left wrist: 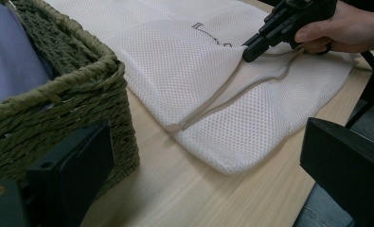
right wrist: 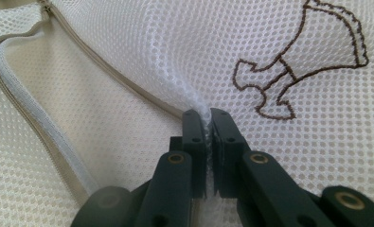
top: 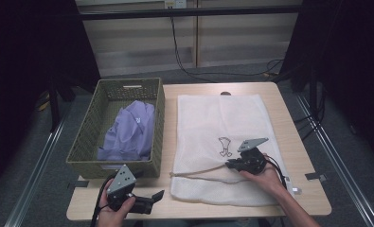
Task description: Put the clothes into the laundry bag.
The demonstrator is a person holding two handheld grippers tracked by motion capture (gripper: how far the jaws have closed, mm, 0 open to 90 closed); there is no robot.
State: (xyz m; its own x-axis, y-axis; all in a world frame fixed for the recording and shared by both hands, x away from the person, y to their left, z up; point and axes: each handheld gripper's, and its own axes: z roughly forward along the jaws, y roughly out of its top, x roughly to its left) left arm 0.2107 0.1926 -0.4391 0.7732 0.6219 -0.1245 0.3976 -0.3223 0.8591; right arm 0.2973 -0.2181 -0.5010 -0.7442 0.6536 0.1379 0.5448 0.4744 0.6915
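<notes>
Right claw (right wrist: pixel 207 124) clamped on mesh bag (top: pixel 208 123) fabric near zipper; left claw (top: pixel 157 195), jaws apart, at basket's (top: pixel 87 137) 5 o'clock.

No legible txt or nos.; just a brown outline emblem (right wrist: pixel 300 59) on mesh bag (top: pixel 213 118).

High view overhead, gripper views close, sharing mesh bag (top: pixel 222 142)
</notes>
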